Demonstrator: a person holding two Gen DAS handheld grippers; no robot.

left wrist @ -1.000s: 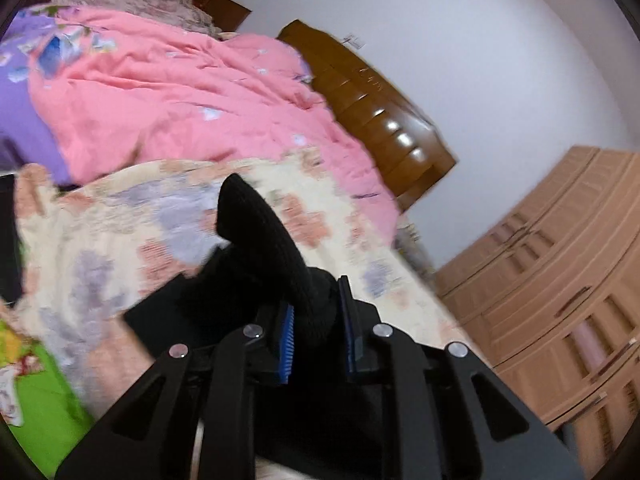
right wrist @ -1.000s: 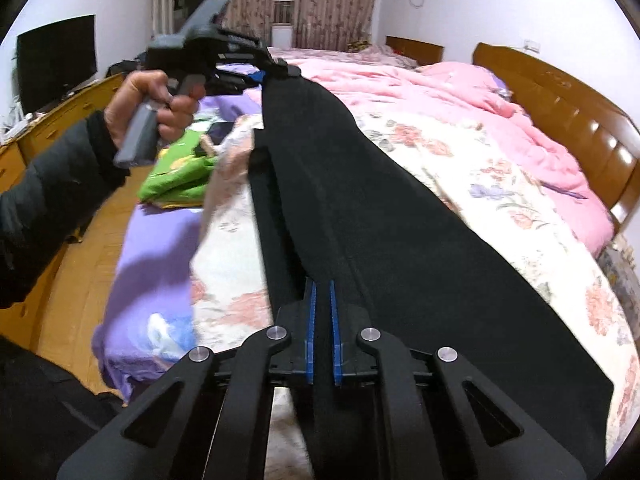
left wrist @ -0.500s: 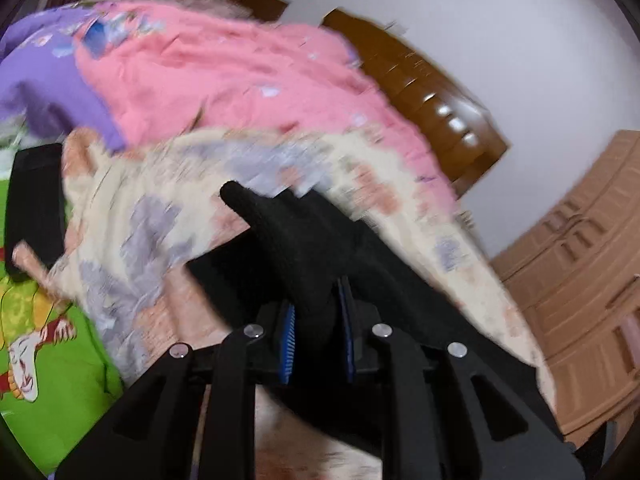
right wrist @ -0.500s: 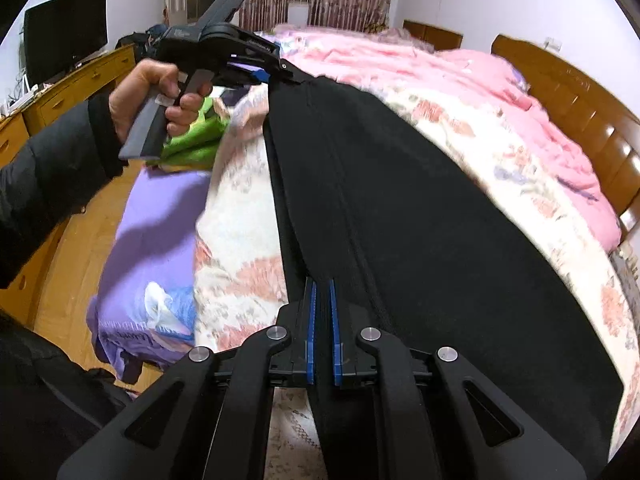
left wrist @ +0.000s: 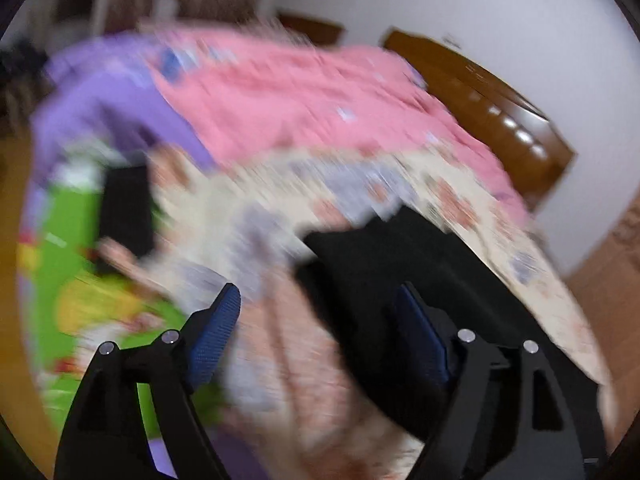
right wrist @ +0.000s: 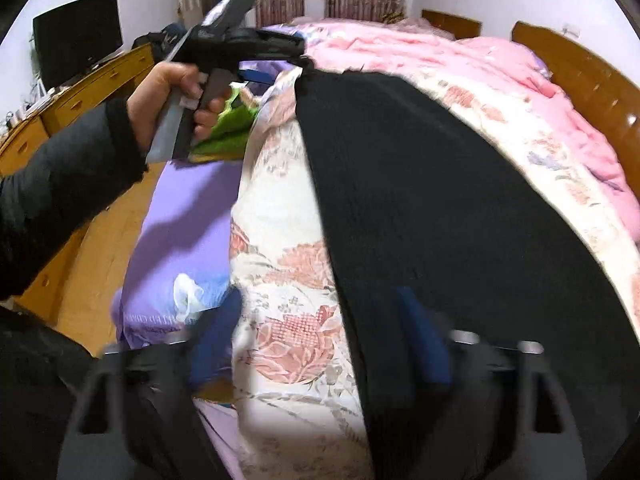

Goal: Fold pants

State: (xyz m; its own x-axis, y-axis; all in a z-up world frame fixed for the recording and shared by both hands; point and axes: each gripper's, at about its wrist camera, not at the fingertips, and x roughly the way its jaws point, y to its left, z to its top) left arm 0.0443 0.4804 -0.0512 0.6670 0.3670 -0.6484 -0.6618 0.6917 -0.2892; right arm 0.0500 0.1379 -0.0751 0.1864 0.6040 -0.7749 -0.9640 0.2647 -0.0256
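The black pants [right wrist: 440,208] lie flat in a long strip on the floral quilt [right wrist: 276,216]. My right gripper [right wrist: 320,344] is open and empty, its blurred blue pads either side of the pants' near left edge. My left gripper [left wrist: 316,320] is open and empty above the pants' far end [left wrist: 400,272]; that view is motion-blurred. In the right wrist view the left gripper [right wrist: 280,60] sits at the pants' far corner, held by a hand.
A pink duvet [right wrist: 460,52] covers the far side of the bed. A green cloth [right wrist: 228,128] and a purple sheet [right wrist: 188,220] lie at the left edge. A wooden headboard [right wrist: 580,76] stands at right, a dresser with a TV [right wrist: 76,52] at left.
Both grippers have opened and let go of the pants, which now lie flat on the quilt. The left gripper has dropped lower and is still moving.
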